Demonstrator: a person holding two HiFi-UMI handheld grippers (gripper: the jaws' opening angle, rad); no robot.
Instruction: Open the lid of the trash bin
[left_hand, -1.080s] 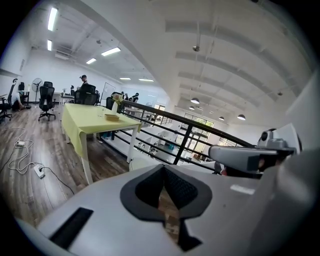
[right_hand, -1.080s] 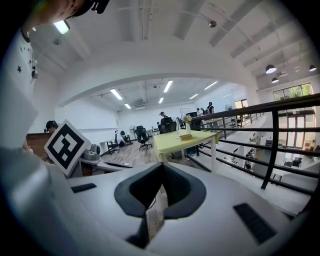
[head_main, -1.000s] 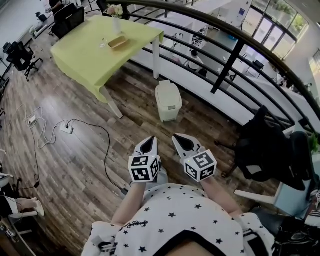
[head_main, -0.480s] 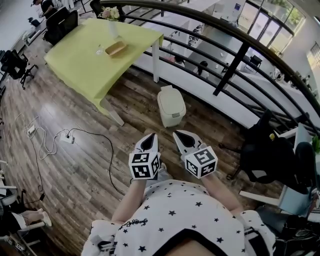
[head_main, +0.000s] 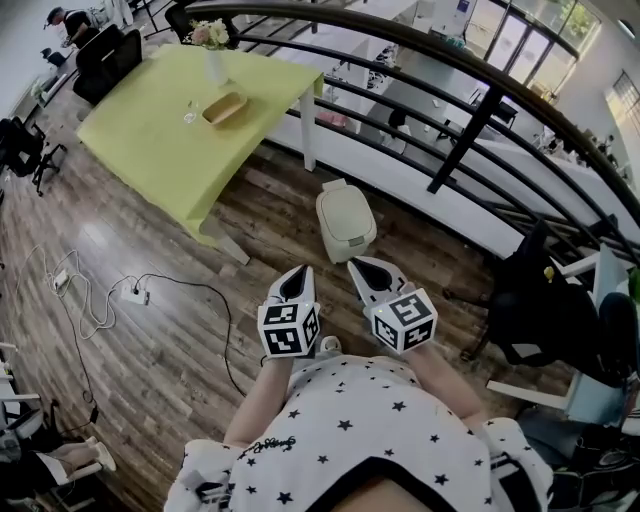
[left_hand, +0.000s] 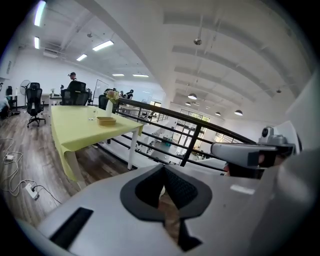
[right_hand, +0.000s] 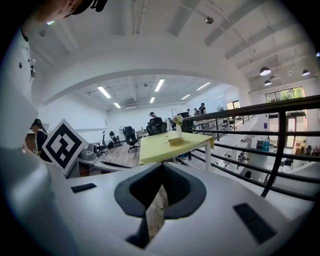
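A cream trash bin (head_main: 346, 222) with its lid down stands on the wood floor beside the railing, just ahead of both grippers in the head view. My left gripper (head_main: 299, 276) and right gripper (head_main: 362, 268) are held side by side in front of my chest, pointing toward the bin and a short way from it. Both have their jaws together with nothing between them. In the left gripper view the left gripper (left_hand: 164, 169) shows only a sliver of floor through its jaws, and so does the right gripper (right_hand: 161, 169) in its own view. The bin is hidden in both gripper views.
A yellow-green table (head_main: 160, 130) with a tray and a vase stands at the upper left. A black railing (head_main: 455, 135) runs behind the bin. A cable and power strip (head_main: 132, 293) lie on the floor at left. A black chair (head_main: 535, 295) stands at right.
The view has shifted forward: the bin now sits lower in the head view and closer to the gripper tips. Both grippers keep their pose and stay shut.
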